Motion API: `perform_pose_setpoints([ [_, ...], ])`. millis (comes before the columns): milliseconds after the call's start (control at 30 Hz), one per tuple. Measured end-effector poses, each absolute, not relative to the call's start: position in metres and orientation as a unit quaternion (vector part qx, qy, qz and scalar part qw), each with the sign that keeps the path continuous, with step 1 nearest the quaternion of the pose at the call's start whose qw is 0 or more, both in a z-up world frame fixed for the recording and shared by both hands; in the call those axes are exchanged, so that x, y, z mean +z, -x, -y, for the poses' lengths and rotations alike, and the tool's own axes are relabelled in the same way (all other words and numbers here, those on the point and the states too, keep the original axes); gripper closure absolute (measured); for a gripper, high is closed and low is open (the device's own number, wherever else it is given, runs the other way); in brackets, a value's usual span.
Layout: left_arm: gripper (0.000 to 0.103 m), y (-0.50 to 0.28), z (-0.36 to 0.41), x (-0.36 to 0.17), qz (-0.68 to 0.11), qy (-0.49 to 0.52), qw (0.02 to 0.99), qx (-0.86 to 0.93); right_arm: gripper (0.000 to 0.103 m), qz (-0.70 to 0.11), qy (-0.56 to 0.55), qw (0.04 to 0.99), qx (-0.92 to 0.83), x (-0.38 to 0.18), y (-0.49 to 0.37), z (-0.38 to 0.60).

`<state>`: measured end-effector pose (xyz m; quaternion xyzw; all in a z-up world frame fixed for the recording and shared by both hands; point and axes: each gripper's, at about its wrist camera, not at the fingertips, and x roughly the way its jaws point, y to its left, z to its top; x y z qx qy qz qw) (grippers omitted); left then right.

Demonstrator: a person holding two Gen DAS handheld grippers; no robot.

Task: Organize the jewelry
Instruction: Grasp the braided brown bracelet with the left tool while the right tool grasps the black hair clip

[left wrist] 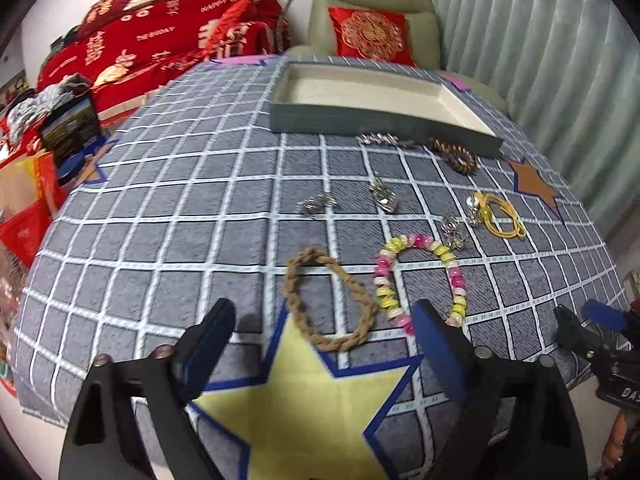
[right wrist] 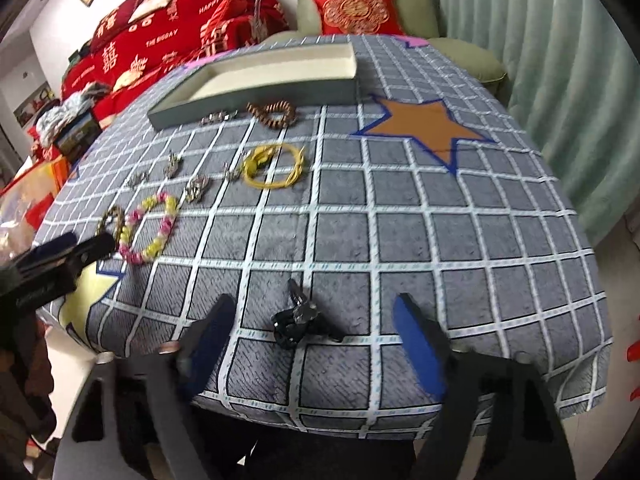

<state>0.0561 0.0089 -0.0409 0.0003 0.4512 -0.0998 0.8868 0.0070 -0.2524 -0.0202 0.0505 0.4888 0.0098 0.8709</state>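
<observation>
An empty grey tray with a cream inside (left wrist: 460, 110) (right wrist: 256, 90) lies at the table's far side. In front of it lie a brown beaded bracelet (left wrist: 454, 154) (right wrist: 272, 114), a yellow cord necklace (left wrist: 502, 214) (right wrist: 276, 164), several small silver pieces (left wrist: 316, 202) and a pink and yellow bead bracelet (left wrist: 420, 276) (right wrist: 148, 224). My left gripper (left wrist: 324, 320) is open, just short of a tan braided rope bracelet (left wrist: 328, 298). My right gripper (right wrist: 316, 320) is open around a black hair clip (right wrist: 298, 318) near the front edge.
The table wears a grey checked cloth (left wrist: 180, 220) with a yellow star (left wrist: 312, 408) and a brown star (right wrist: 428, 126). A green armchair with a red cushion (left wrist: 372, 36) stands behind, red bedding (left wrist: 160, 40) to the left, curtains (left wrist: 540, 40) to the right.
</observation>
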Motion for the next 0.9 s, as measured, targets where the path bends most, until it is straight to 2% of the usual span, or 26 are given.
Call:
perform_pose_setpoints([
  [67,0.008,-0.06,-0.006,-0.044,-0.456,0.0,0.884,-0.103,0.032,-0.492,-0.045,0.869,0.012,-0.024,-0.008,0.251],
  [100,0.014,-0.061,-0.004,-0.045,-0.458,-0.001,0.883,-0.105,0.035,-0.492,-0.038,0.87,0.012,-0.024,-0.009,0.249],
  [133,0.015,-0.062,-0.002,-0.045,-0.456,-0.007,0.884,-0.105,0.036,-0.493,-0.033,0.869,0.014,-0.024,-0.009,0.248],
  [167,0.016,-0.062,0.0,-0.045,-0.456,-0.012,0.884,-0.106,0.041,-0.494,-0.028,0.869,0.014,-0.024,-0.009,0.246],
  [233,0.028,-0.061,0.002,-0.044,-0.453,-0.018,0.885,-0.11,0.05,-0.495,-0.016,0.869,0.015,-0.024,-0.01,0.243],
  [367,0.041,-0.058,-0.001,-0.043,-0.449,-0.021,0.886,-0.113,0.068,-0.498,0.001,0.867,0.018,-0.023,-0.008,0.237],
  [467,0.049,-0.057,-0.007,-0.042,-0.448,-0.012,0.886,-0.114,0.069,-0.5,0.002,0.866,0.02,-0.023,-0.008,0.237],
  [500,0.057,-0.057,-0.01,-0.042,-0.448,-0.009,0.887,-0.113,0.069,-0.5,0.003,0.866,0.02,-0.023,-0.008,0.237],
  [900,0.057,-0.058,-0.032,-0.035,-0.438,0.032,0.892,-0.105,0.071,-0.499,-0.013,0.866,0.02,-0.022,-0.009,0.239],
])
